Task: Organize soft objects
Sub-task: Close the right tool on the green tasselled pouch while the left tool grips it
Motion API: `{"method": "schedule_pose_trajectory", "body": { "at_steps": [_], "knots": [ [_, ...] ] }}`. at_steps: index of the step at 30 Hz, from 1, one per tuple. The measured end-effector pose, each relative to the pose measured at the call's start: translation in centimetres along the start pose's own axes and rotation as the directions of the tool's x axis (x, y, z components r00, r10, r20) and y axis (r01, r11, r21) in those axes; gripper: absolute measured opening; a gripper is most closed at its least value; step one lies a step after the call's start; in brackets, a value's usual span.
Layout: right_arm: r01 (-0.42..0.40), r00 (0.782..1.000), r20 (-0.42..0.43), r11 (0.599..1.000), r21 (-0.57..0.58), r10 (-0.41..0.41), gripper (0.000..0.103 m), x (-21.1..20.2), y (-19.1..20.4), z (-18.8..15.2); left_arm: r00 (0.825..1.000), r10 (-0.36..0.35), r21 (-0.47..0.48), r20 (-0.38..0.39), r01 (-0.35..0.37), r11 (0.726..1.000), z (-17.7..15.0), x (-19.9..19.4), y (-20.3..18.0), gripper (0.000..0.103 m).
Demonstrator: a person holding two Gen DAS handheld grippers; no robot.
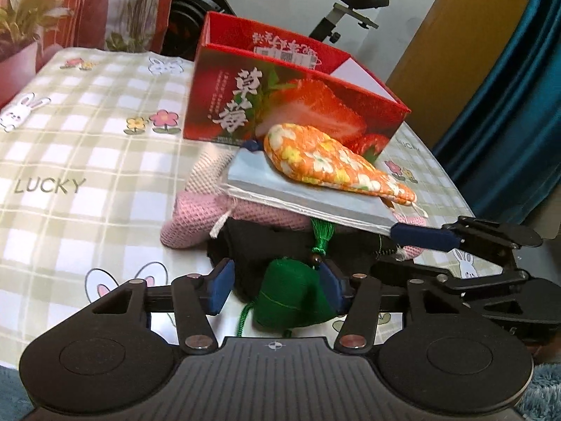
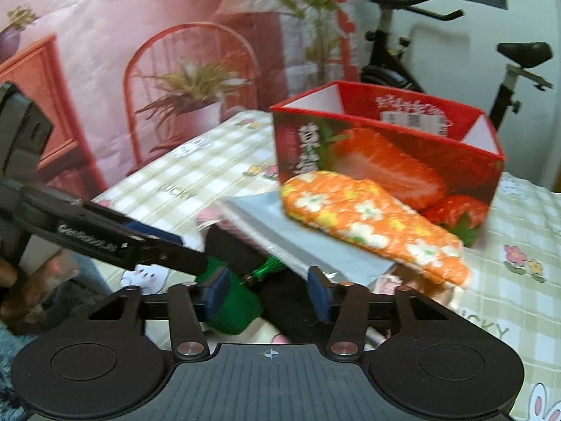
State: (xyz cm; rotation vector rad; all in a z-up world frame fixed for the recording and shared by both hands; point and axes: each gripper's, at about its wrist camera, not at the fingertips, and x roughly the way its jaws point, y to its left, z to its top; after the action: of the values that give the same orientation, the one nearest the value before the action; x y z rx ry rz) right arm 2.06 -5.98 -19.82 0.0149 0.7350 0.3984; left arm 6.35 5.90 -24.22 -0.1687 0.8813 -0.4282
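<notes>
Currently the left gripper [image 1: 277,289] stands with jaws apart around the green pouch [image 1: 291,298], not clamped. Right gripper [image 2: 270,293] likewise gapes. At twelve o'clock, the orange floral pouch [image 1: 329,161] rests on grey folded cloth [image 1: 301,193] atop pink knit [image 1: 196,217]. Strawberry box [image 1: 280,105] apparently unfilled; sorting judged barely begun.

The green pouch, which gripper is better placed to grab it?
Left, probably. The green pouch sits between the open left gripper's fingers; the right gripper is open mostly over black cloth.

Left hand-held gripper [image 1: 277,289]: black ribbed body, 2 blue pads [image 1: 221,287], silver screws.
</notes>
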Motion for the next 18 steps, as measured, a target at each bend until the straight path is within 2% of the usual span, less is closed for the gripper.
{"method": "schedule_pose_trajectory", "body": {
  "at_steps": [7, 18],
  "knots": [
    [-0.071, 0.992, -0.105, 0.997, -0.013, 0.069, 0.041, 2.2, 0.7, -0.8, 0.996, -0.056, -0.059, -0.063, 0.053, 0.997, -0.5, 2.0, 0.9, 0.055],
    [-0.112, 0.976, -0.187, 0.994, -0.008, 0.109, 0.042, 4.7, 0.8, -1.7, 0.984, -0.148, -0.076, -0.096, 0.141, 0.987, -0.9, 4.0, 1.0, 0.052]
  ]
}}
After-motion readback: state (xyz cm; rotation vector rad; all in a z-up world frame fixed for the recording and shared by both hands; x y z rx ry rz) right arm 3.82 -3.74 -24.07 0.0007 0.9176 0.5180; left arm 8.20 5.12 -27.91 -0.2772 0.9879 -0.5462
